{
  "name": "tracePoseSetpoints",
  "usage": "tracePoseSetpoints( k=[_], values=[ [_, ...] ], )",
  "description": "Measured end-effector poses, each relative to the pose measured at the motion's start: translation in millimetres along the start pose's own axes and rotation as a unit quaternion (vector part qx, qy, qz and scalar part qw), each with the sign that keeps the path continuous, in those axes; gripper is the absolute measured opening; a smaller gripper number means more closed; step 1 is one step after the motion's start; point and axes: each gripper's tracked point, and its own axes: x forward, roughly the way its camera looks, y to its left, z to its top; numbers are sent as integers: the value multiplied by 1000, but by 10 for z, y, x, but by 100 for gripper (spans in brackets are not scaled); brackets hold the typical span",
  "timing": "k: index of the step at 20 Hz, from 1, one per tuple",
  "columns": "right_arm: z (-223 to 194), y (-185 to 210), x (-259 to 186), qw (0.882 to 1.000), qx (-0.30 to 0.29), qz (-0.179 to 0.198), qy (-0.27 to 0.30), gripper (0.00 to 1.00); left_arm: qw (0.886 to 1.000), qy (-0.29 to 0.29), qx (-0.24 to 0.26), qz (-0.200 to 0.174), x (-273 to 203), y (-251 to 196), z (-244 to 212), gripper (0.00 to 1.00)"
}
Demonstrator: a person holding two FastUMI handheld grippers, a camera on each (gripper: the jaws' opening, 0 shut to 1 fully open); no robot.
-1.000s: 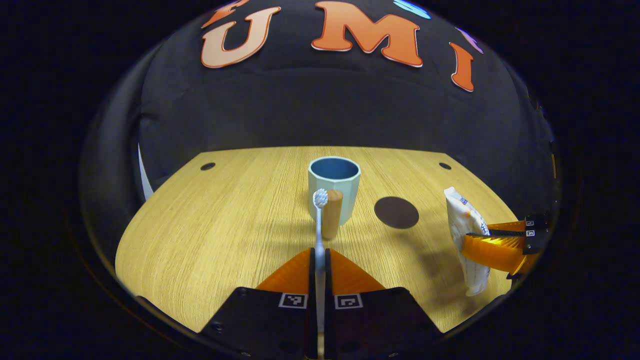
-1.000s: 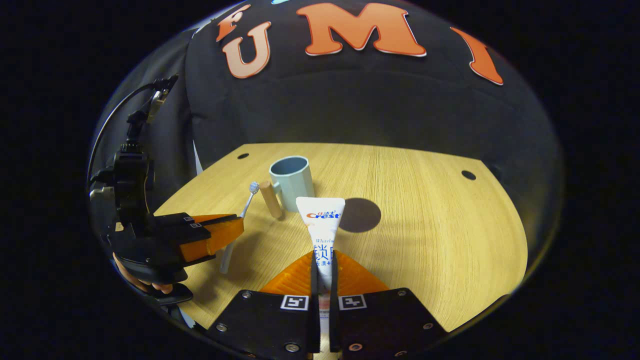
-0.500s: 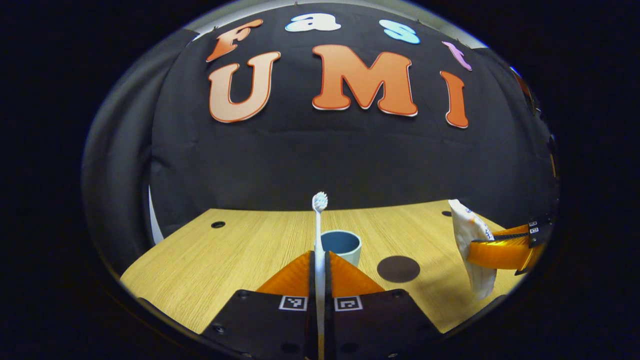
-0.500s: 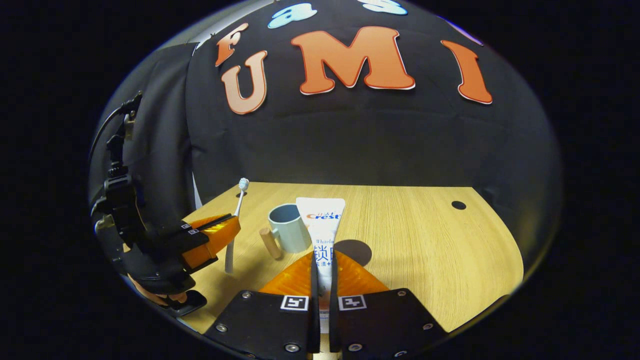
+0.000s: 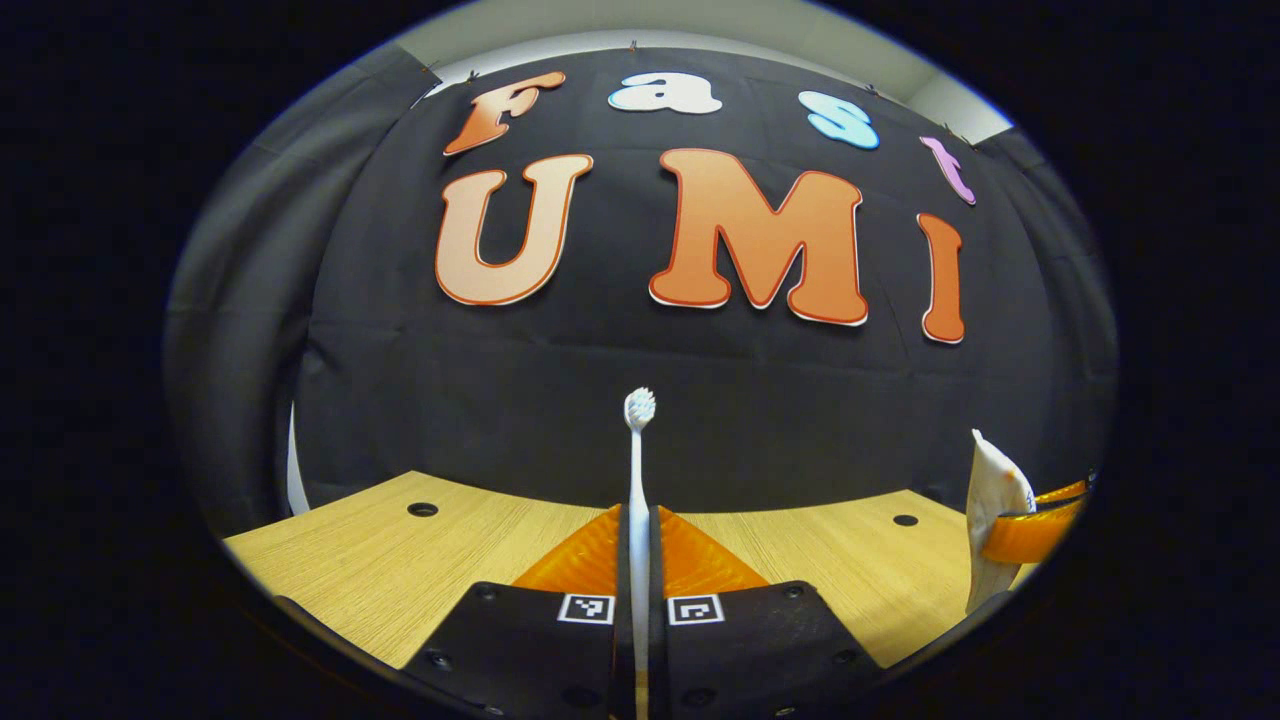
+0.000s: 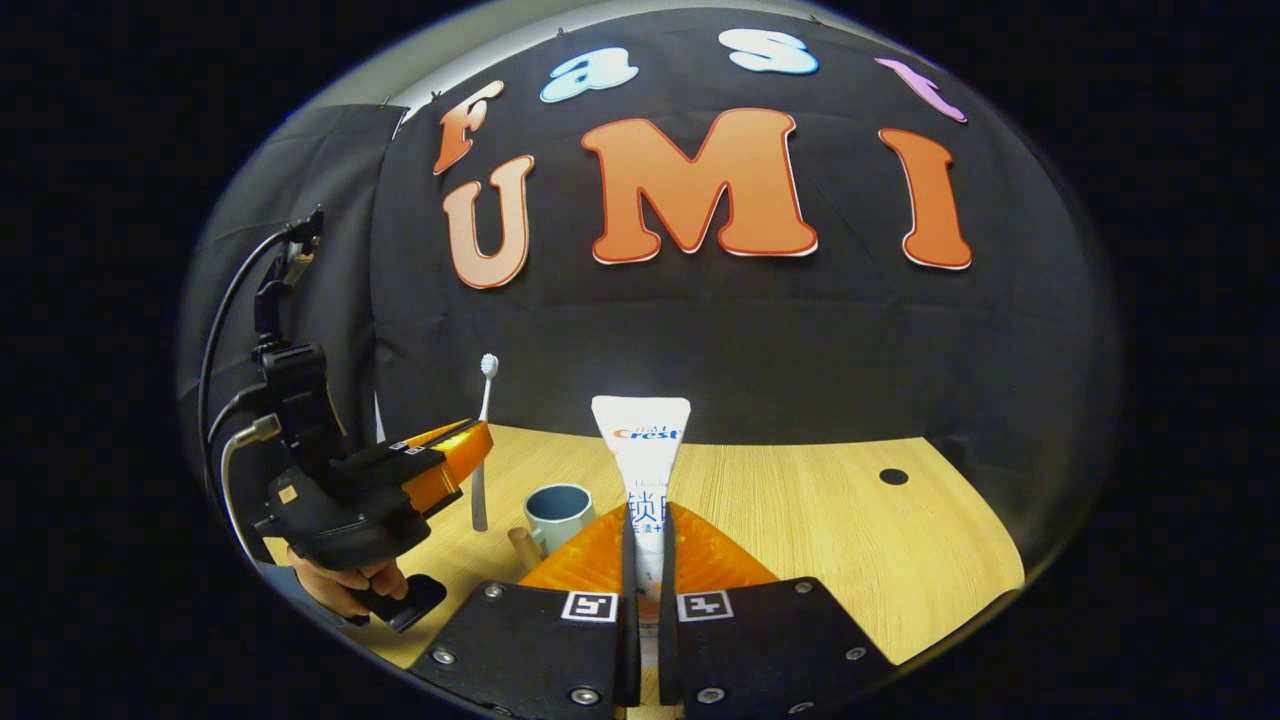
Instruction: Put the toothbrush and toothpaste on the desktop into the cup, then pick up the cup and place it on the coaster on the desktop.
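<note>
Your left gripper (image 5: 637, 540) is closed on the handle of the slim white toothbrush (image 5: 637, 470), which stands upright with its bristles at the top. Your right gripper (image 6: 643, 545) is closed on the flat white toothpaste tube (image 6: 641, 455), which also stands upright with its crimped end at the top. In the right gripper view, the left gripper (image 6: 462, 452) hangs above the near left part of the light wooden desk (image 6: 820, 520), the toothbrush (image 6: 482, 440) raised clear of the surface.

Beyond it, the pale blue cup with a wooden handle (image 6: 556, 512) stands on the desk, left of centre, and it is empty as far as its opening shows. In the left gripper view, the right gripper (image 5: 1030, 520) holds the tube (image 5: 990, 510) near the right edge.

Both items are lifted but neither is in the cup. Both insertions and the move to the coaster remain.

Compared with one second ago, both grippers have risen and tilted up: the cup sits lower in the right gripper view and the wall takes more of both views.
</note>
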Motion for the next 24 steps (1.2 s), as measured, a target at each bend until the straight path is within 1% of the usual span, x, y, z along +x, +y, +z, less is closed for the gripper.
tracePoseSetpoints(
  k=[3, 7, 10, 13, 17, 19, 21, 24],
  values=[
    [136, -26, 79, 1000, 3, -1, -16, 7, 1000, -17, 2, -5, 164, -53, 116, 5],
    [194, -91, 130, 1000, 2, -3, -22, 7, 1000, -21, -2, -17, 405, -149, 85, 5],
    [210, -201, 248, 1000, 3, -11, -23, 7, 1000, -16, -7, -24, 588, -215, -84, 5],
    [165, -293, 262, 1000, 2, -16, -17, 7, 999, -5, -20, -35, 732, -244, -269, 5],
    [125, -343, 300, 1000, 0, -22, -18, 7, 999, 18, -22, -34, 816, -187, -536, 5],
    [123, -315, 328, 999, -6, -23, -21, 7, 998, 32, -28, -40, 846, -182, -655, 5],
    [92, -241, 368, 1000, -5, -15, -19, 7, 997, 56, -34, -50, 840, -218, -839, 5],
    [83, -144, 425, 1000, -7, -10, -22, 7, 996, 75, -31, -41, 777, -123, -995, 5]
  ],
)
